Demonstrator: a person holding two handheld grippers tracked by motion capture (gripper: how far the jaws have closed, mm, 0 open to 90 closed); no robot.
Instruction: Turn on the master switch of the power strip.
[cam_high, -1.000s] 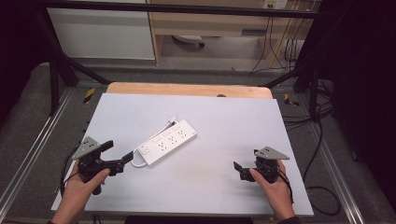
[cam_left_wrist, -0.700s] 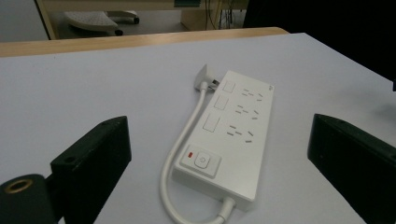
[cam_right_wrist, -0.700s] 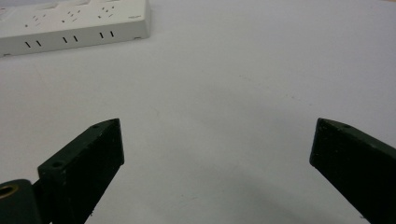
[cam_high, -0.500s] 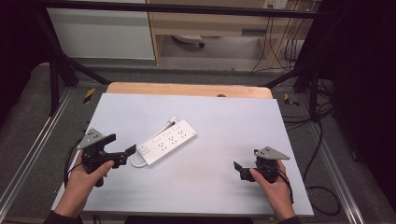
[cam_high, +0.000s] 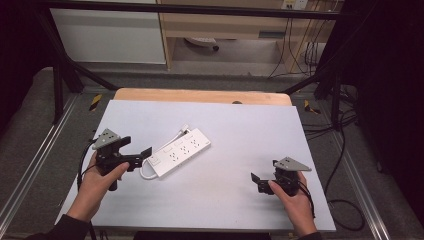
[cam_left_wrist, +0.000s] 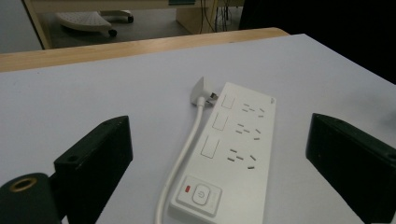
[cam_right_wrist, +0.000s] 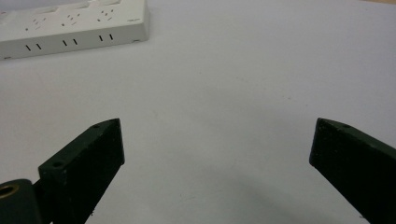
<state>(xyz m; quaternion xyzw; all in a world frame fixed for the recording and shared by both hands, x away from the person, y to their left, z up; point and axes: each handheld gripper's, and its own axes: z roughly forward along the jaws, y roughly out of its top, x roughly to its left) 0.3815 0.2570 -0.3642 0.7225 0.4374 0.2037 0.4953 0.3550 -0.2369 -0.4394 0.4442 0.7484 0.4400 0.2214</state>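
High view showed the white power strip (cam_high: 180, 153) lying flat and slantwise on the pale worktop (cam_high: 235, 125), left of the middle, with its white cord (cam_high: 146, 172) looping off the near end and running back along its side to the plug (cam_left_wrist: 201, 91) at the far end. The left hand-held gripper (cam_high: 143, 154) hung just beside the strip's switch end, jaws spread wide and empty; in the left gripper view the strip lay between them, the power button (cam_left_wrist: 199, 195) nearest the camera. To take hold cleanly, it seemed best to bring the jaws lower and square across the strip's narrow width, with the cord left outside the grip so that it would not be pinched or drag the strip askew. The right hand-held gripper (cam_high: 256, 182) was well apart on the right, low near the worktop, equally wide open and holding nothing, free to steady the far end if the strip slid.
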